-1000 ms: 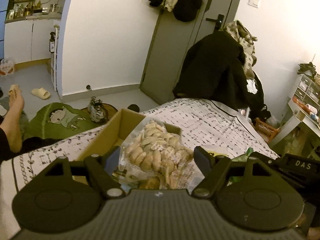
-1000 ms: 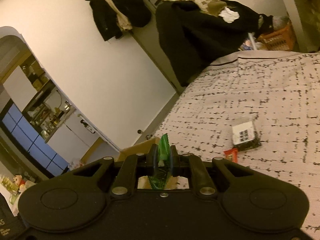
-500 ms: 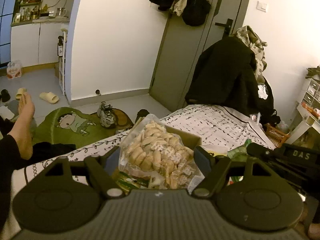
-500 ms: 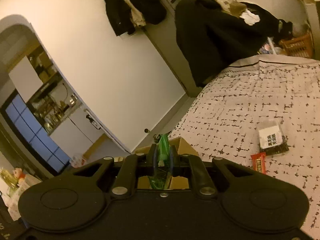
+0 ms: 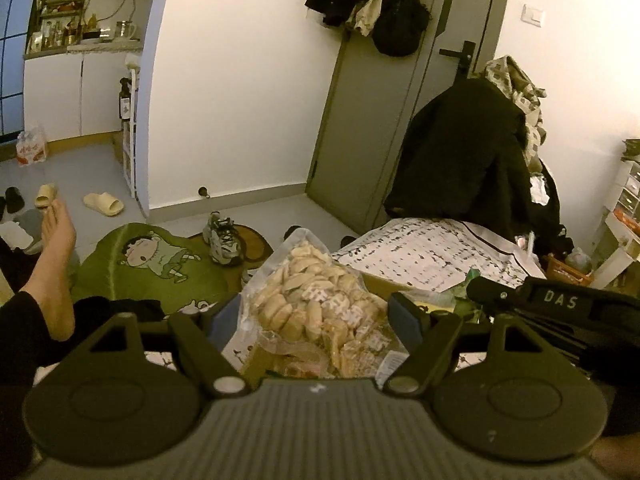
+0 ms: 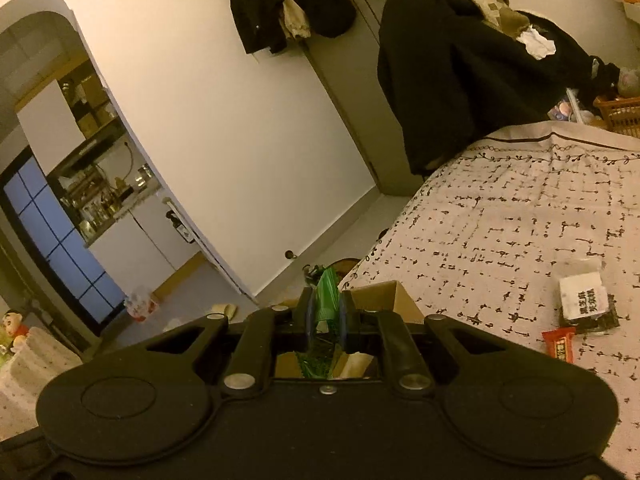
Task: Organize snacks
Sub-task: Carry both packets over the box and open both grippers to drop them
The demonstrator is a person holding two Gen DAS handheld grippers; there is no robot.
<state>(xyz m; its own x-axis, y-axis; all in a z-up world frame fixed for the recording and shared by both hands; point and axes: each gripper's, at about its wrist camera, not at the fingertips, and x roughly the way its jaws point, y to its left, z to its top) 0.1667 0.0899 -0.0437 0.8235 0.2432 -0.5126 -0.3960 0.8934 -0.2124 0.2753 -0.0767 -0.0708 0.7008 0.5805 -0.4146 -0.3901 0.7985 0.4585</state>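
Note:
A clear bag of pale biscuits stands between the blue pads of my left gripper, which is shut on it. The bag hangs over a brown cardboard box whose edge peeks out behind it. My right gripper is shut on a thin green packet, just in front of the box. That green packet also shows at the right of the left wrist view. On the patterned bed sheet lie a dark packet with a white label and a small red bar.
A person's bare foot rests at the left beside a green cartoon mat and a sneaker on the floor. A black coat is piled at the bed's far end, by the door.
Both grippers have moved sideways with their loads. The biscuit bag now covers most of the box. In the right wrist view the box has come closer and the bed packets have drifted right.

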